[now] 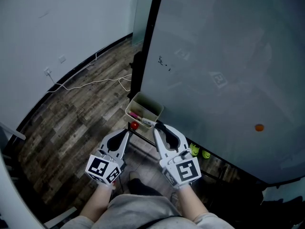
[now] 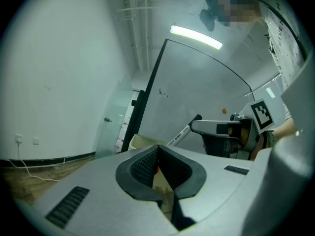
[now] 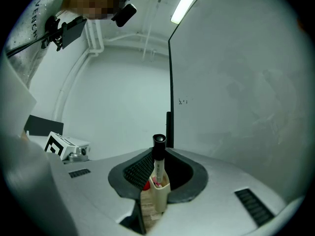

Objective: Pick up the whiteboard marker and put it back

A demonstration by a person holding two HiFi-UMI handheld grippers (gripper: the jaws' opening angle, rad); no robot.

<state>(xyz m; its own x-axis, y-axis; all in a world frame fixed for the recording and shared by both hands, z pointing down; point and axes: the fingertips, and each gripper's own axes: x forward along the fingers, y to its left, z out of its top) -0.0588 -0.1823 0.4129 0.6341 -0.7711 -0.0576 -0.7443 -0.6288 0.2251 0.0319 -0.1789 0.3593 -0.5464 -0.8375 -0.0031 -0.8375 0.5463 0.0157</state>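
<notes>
The whiteboard marker (image 3: 158,167), white with a black cap, stands upright between the jaws of my right gripper (image 3: 158,154), which is shut on it. In the head view the marker (image 1: 147,122) pokes left from the right gripper (image 1: 157,126), just over the near rim of the cream pen holder (image 1: 151,105) fixed at the whiteboard's lower edge. The holder (image 3: 157,195) has pink and red pens inside. My left gripper (image 1: 128,128) hovers beside it, jaws together with nothing held, next to a small red knob (image 1: 135,125). From the left gripper (image 2: 157,149) view the marker (image 2: 181,134) shows to the right.
The large whiteboard (image 1: 228,61) fills the right side, with an orange magnet (image 1: 259,127) and small scribbles (image 1: 164,62). A white cable (image 1: 90,84) runs over the wood floor by the curved wall. Green objects (image 1: 198,151) lie under the board.
</notes>
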